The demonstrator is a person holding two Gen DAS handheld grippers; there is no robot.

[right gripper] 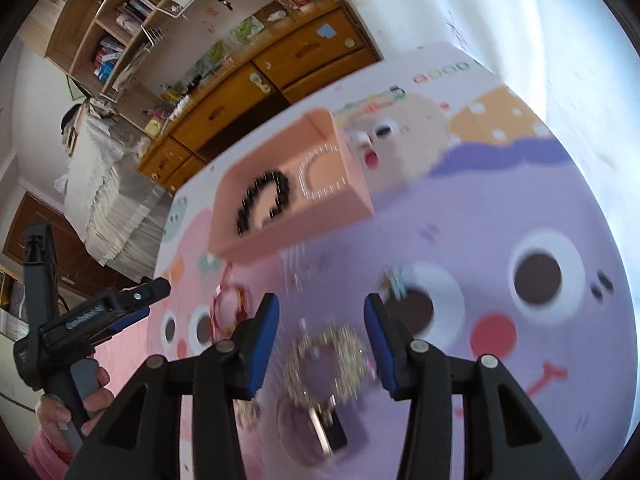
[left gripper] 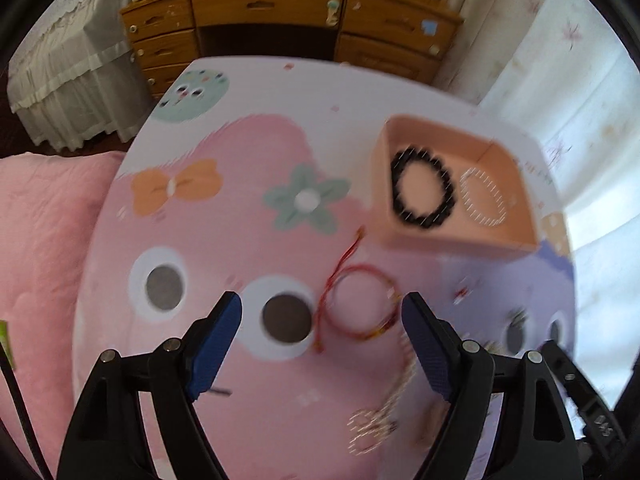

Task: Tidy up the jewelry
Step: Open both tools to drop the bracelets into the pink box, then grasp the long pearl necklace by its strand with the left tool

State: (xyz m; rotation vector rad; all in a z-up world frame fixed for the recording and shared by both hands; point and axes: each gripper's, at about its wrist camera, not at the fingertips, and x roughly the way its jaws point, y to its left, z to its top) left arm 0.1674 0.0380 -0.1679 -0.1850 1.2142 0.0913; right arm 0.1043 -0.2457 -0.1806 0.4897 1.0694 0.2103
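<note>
A pink tray (left gripper: 404, 236) (right gripper: 248, 246) on the cartoon-print table holds a black bead bracelet (left gripper: 423, 188) (right gripper: 264, 200) and a white pearl bracelet (left gripper: 482, 196) (right gripper: 322, 176). A red string bracelet (left gripper: 362, 304) (right gripper: 230, 306) lies on the table just ahead of my open, empty left gripper (left gripper: 322, 316). A gold sparkly bracelet (right gripper: 326, 364) (left gripper: 372, 424) lies between the fingers of my open right gripper (right gripper: 322, 316), with a thin bangle (right gripper: 306, 428) below it. The left gripper (right gripper: 132, 300) also shows in the right wrist view.
A small blue-gold piece (right gripper: 394, 282) lies by the right fingertip. The table (left gripper: 248, 240) ends at a pink bed quilt (left gripper: 44, 240) on the left. A wooden desk (left gripper: 280, 12) stands behind, a curtain (left gripper: 560, 92) to the right.
</note>
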